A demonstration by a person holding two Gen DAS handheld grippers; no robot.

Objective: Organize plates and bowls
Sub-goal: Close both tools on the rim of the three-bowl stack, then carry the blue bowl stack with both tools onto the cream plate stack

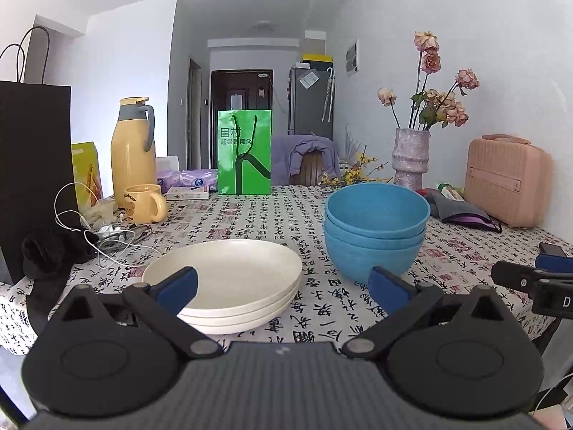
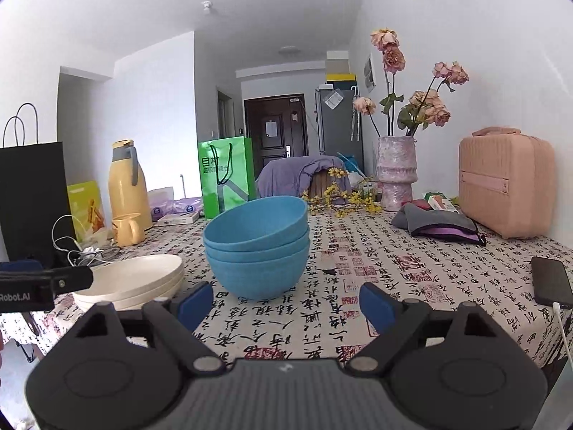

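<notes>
Through the left wrist camera we see our left gripper [image 1: 283, 285] with jaws spread and empty, before a stack of 3 cream round plates [image 1: 229, 279] beside 3 nested blue bowls [image 1: 376, 229] on the calligraphy-print tablecloth [image 1: 250, 222]. Through the right wrist camera, our right gripper [image 2: 286, 302] is spread wide and empty, short of the bowls [image 2: 258, 243]; the plates [image 2: 139, 279] sit left.

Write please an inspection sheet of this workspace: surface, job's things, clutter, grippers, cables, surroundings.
Surface: table with calligraphy-print cloth.
Job's things: three stacked blue bowls; three stacked white plates beside them.
Clutter: yellow jug, mug, green bag, vase, pink case, phone.
Grippers: left gripper and right gripper open, empty.
Cables: white cords; phone cable.
Surroundings: door, fridge.
</notes>
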